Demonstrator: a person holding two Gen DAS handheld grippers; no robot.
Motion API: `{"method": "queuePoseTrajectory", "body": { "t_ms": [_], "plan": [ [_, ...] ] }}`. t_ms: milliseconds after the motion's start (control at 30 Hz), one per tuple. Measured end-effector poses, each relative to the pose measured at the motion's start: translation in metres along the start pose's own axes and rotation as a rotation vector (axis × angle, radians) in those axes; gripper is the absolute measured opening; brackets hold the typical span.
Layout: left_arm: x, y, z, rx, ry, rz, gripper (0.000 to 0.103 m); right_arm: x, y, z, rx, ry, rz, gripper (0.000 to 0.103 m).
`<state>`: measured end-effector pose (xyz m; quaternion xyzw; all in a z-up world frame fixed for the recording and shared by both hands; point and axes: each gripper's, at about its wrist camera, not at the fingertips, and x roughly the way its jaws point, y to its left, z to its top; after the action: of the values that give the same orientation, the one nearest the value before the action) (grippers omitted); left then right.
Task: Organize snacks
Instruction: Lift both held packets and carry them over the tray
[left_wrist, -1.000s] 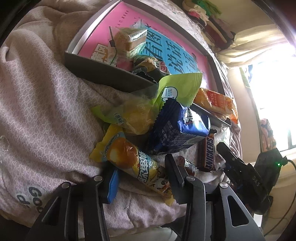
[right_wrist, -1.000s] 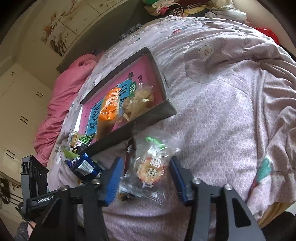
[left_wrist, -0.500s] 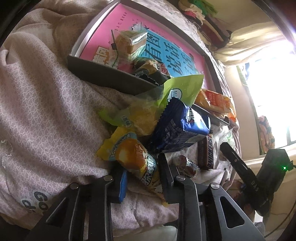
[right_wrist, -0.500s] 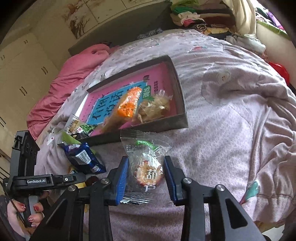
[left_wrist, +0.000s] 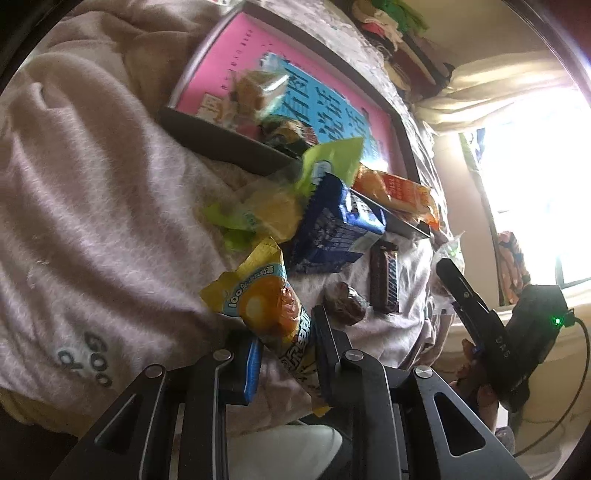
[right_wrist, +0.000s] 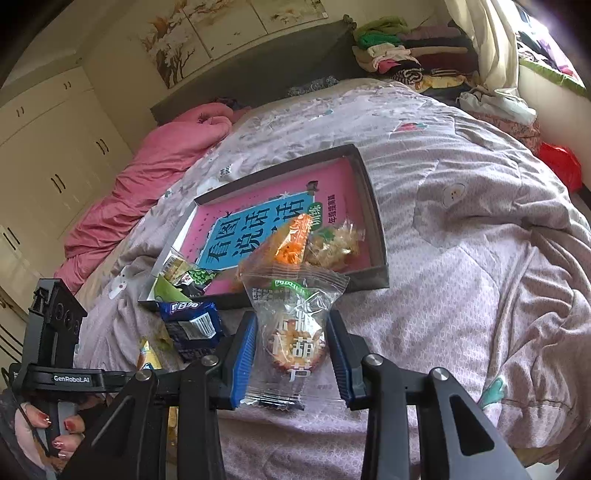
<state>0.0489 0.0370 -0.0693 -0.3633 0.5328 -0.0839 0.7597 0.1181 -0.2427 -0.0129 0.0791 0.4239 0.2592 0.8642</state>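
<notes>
On a bed's lilac quilt (right_wrist: 461, 229), the right gripper (right_wrist: 291, 354) pinches a clear candy packet (right_wrist: 291, 332) at lower centre, below the pink-lined tray (right_wrist: 373, 206). The left gripper (left_wrist: 284, 354) clamps a yellow cake packet (left_wrist: 266, 306) at lower centre.

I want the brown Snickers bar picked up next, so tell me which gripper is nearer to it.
Left. The left gripper, shut on a yellow cake packet, is just beside the Snickers bar. The right gripper, holding a clear candy bag, sits farther off.
</notes>
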Motion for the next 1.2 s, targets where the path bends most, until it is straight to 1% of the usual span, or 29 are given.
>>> {"method": "queuePoseTrajectory", "body": {
  "t_ms": [133, 400, 600, 867, 1033, 1200],
  "plan": [
    [-0.013, 0.002, 0.002, -0.002, -0.04, 0.007, 0.025, -0.002, 0.004, 0.0, -0.016, -0.006, 0.005, 0.038],
    [-0.043, -0.012, 0.012, 0.094, -0.189, 0.046, 0.025, -0.005, 0.019, 0.004, -0.063, -0.02, 0.012, 0.038],
    [-0.064, -0.017, 0.022, 0.162, -0.306, 0.093, 0.025, -0.003, 0.027, 0.006, -0.074, -0.025, 0.013, 0.038],
    [-0.088, -0.018, 0.041, 0.198, -0.455, 0.125, 0.025, -0.001, 0.022, 0.01, -0.054, -0.031, -0.004, 0.038],
    [-0.094, -0.018, 0.05, 0.212, -0.503, 0.132, 0.025, 0.001, 0.019, 0.015, -0.054, -0.036, -0.014, 0.038],
    [-0.094, -0.019, 0.057, 0.234, -0.533, 0.153, 0.025, 0.009, 0.016, 0.018, -0.053, -0.03, -0.03, 0.038]
  ]
}}
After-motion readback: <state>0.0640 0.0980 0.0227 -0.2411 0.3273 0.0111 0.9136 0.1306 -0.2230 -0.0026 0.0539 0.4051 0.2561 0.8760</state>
